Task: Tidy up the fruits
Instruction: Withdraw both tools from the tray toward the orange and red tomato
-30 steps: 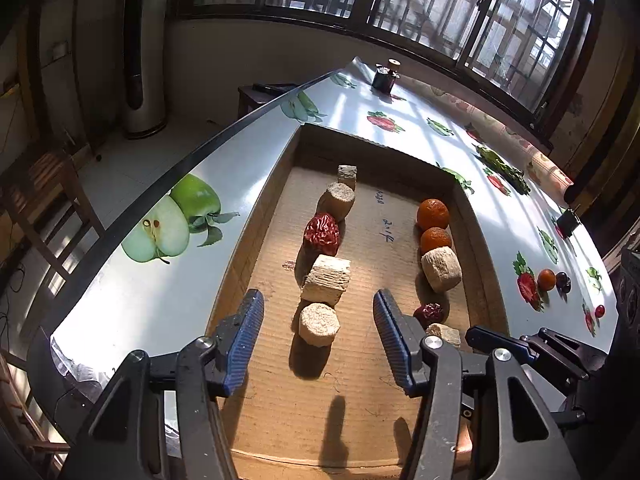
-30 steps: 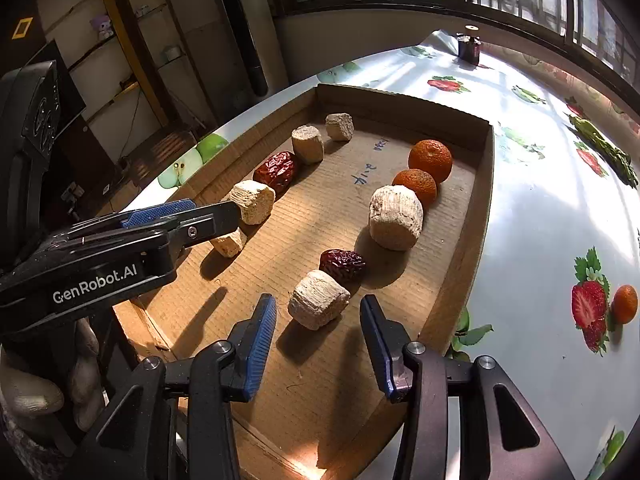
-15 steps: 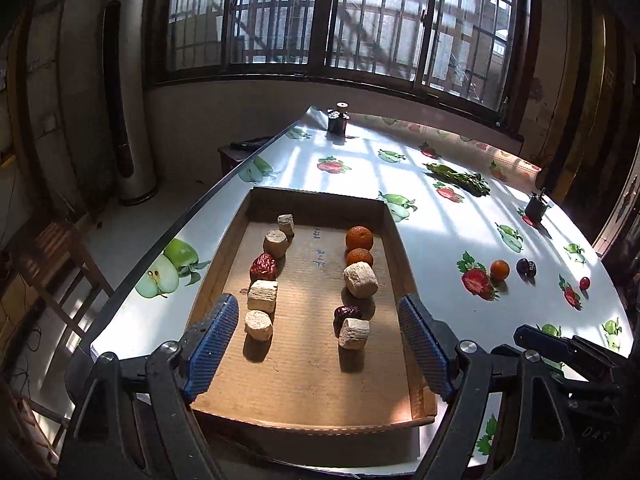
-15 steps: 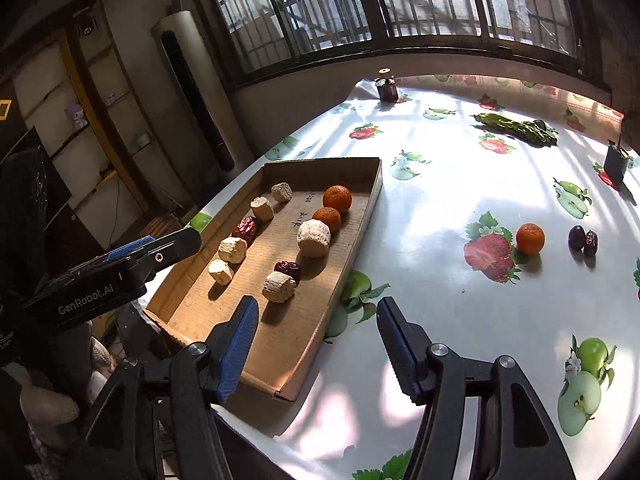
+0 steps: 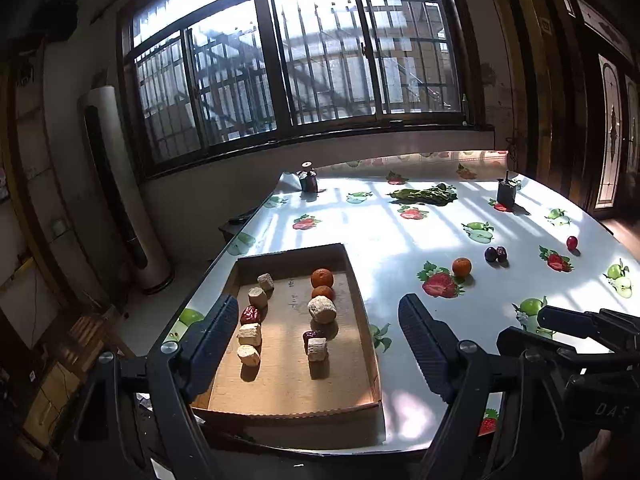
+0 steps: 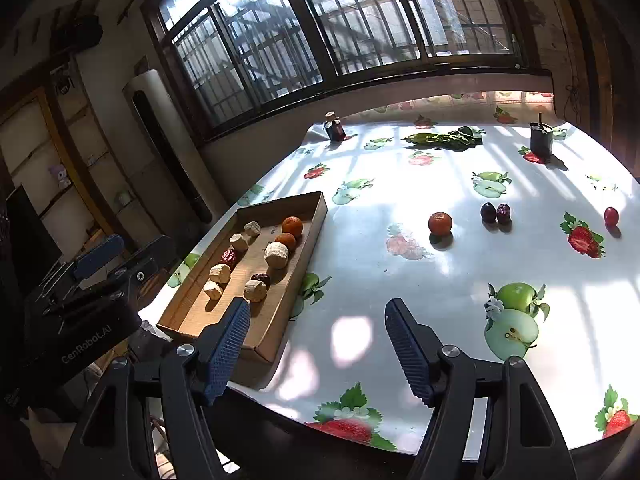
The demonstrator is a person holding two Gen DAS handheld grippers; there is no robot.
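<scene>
With both the left hand-held gripper and the right hand-held gripper held wide open and empty, the round orange fruit left loose on the fruit-print bench, well apart from the shallow cardboard tray, could be nudged and rolled away by an off-centre closure.

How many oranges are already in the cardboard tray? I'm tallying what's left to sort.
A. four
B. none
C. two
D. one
C: two oranges sit one behind the other in the cardboard tray's right row, while a third orange lies out on the table.
</scene>
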